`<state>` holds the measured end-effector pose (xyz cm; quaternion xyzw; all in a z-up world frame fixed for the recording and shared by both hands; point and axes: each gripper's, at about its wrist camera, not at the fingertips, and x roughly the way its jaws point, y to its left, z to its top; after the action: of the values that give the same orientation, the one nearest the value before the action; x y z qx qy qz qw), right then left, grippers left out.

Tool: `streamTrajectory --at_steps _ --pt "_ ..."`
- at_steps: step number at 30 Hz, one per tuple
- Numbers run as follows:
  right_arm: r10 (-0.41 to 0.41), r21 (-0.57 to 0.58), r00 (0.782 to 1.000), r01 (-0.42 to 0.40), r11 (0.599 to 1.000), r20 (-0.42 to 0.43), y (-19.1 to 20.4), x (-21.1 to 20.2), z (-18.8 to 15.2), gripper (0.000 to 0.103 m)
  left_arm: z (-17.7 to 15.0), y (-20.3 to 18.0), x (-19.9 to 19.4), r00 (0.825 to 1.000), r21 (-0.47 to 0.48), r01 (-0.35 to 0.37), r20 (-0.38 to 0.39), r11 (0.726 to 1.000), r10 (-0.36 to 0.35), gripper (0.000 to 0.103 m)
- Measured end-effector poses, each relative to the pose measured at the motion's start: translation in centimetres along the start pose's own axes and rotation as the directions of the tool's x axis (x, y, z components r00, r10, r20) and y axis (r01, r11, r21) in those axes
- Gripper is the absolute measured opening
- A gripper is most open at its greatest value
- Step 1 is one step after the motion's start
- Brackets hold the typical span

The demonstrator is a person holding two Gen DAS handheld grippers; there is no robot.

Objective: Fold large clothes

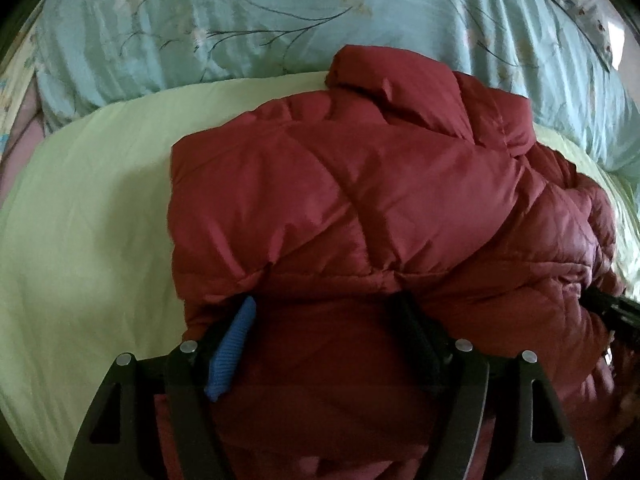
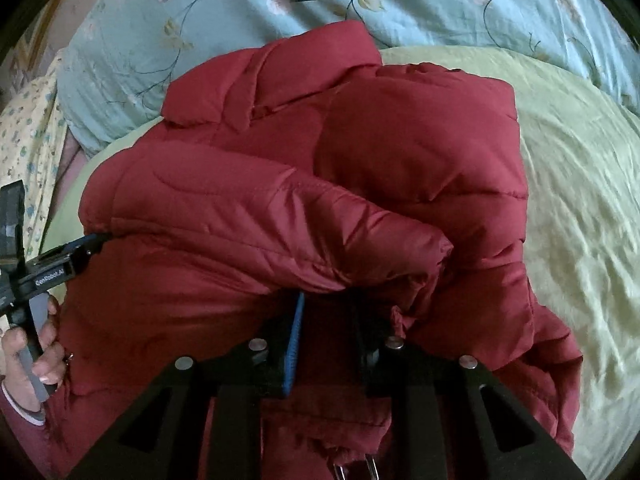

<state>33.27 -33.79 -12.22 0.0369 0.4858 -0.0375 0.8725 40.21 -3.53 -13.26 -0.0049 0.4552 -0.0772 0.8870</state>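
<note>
Currently both claws are down on the red jacket [image 1: 360, 184], which lies bunched and partly folded on the green sheet [image 1: 80, 220] of the bed. Collar end points far, toward the blue floral duvet [image 1: 240, 20].

Left claw [image 1: 320, 312]: jaws stand wide apart at the jacket's near edge, tips tucked under a puffy fold. Blue pad [image 1: 228, 352] shows on its left finger. Fabric bulges between the fingers, but I can't see the pads pressing on it, so I read it as open, not gripping.

Right claw [image 2: 326, 308]: jaws narrow, tips buried under the folded-over sleeve [image 2: 280, 216]. Red fabric fills the gap between them. Looks like it's pinching the jacket; the contact itself is hidden under the sleeve.

From the right wrist view, the left claw [image 2: 94, 240] enters from the left with its tip at the jacket's left edge, held in a hand [image 2: 32, 352]. Sleeve crosses the jacket body from left to right, cuff end near the middle. Sheet is wrinkled to the right of the jacket.
</note>
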Motion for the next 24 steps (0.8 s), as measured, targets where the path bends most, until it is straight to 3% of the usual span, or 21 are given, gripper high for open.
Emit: streamTrajectory --at_steps 5,7,10,14,19,21,24 --pt "0.022 0.023 1.000 -0.022 0.999 0.013 -0.4 -0.2 -0.3 0.020 -1.8 0.1 -3.8 0.999 -0.038 0.025 0.041 0.999 -0.023 0.073" --pt "0.017 0.019 1.000 -0.017 1.000 0.018 -0.3 -0.2 -0.4 0.020 -2.5 0.4 -3.5 1.000 -0.042 0.019 0.024 0.999 -0.018 0.074" --pt "0.007 0.009 1.000 -0.007 1.000 0.019 0.0 -0.3 -0.6 0.020 -2.8 1.2 -1.7 1.000 -0.078 0.017 -0.018 0.997 -0.018 0.086" --pt "0.032 0.041 0.999 -0.033 0.999 0.015 -0.4 -0.8 -0.4 0.021 -2.1 1.5 -1.0 0.999 -0.093 0.011 -0.039 0.996 -0.014 0.088" --pt "0.071 0.084 0.997 -0.073 0.994 0.022 -0.2 -4.9 -1.4 0.030 -2.1 2.2 -1.8 0.998 -0.131 0.041 -0.038 0.990 -0.046 0.088" --pt "0.080 0.076 0.996 -0.083 0.994 0.038 0.0 -6.8 -2.1 0.044 -2.5 2.7 -2.6 0.996 -0.183 0.072 -0.046 0.980 -0.082 0.086" --pt "0.097 0.080 0.993 -0.102 0.992 0.061 -0.1 -9.5 -3.4 0.047 -3.1 2.7 -4.3 0.996 -0.186 0.066 -0.044 0.980 -0.076 0.085"
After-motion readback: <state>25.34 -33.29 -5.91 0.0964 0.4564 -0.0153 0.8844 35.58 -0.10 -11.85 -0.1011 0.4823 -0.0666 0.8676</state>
